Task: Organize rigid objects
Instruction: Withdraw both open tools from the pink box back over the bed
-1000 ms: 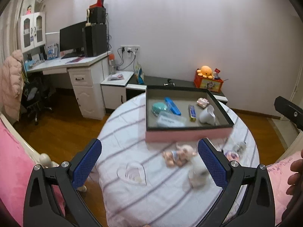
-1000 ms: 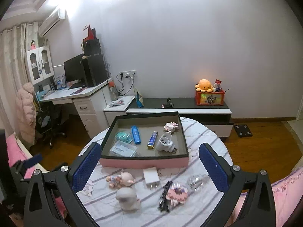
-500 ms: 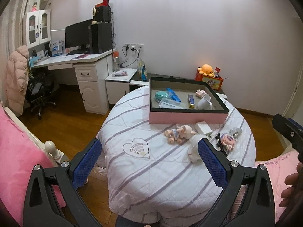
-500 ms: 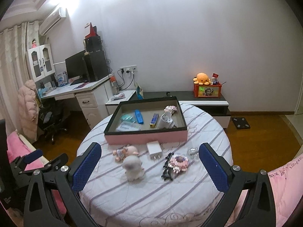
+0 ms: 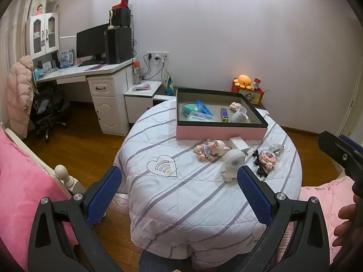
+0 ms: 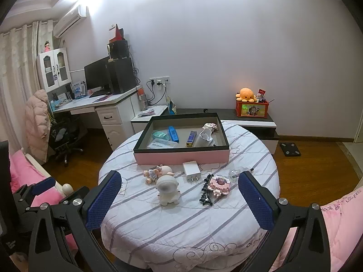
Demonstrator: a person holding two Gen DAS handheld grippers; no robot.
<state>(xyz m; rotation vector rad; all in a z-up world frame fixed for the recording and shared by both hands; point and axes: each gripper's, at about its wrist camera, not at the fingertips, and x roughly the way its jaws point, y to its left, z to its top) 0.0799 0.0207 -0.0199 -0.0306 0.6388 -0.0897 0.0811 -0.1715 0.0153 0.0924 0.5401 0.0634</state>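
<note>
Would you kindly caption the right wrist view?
Open right gripper faces a white astronaut figurine before a pink-sided tray.

A monitor (image 6: 98, 77) stands on the white desk (image 6: 95, 104).

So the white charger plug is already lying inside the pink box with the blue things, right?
Not quite. The white charger plug lies on the striped cloth just in front of the pink box, not inside it. The blue things are in the box. The right wrist view shows this.
</note>
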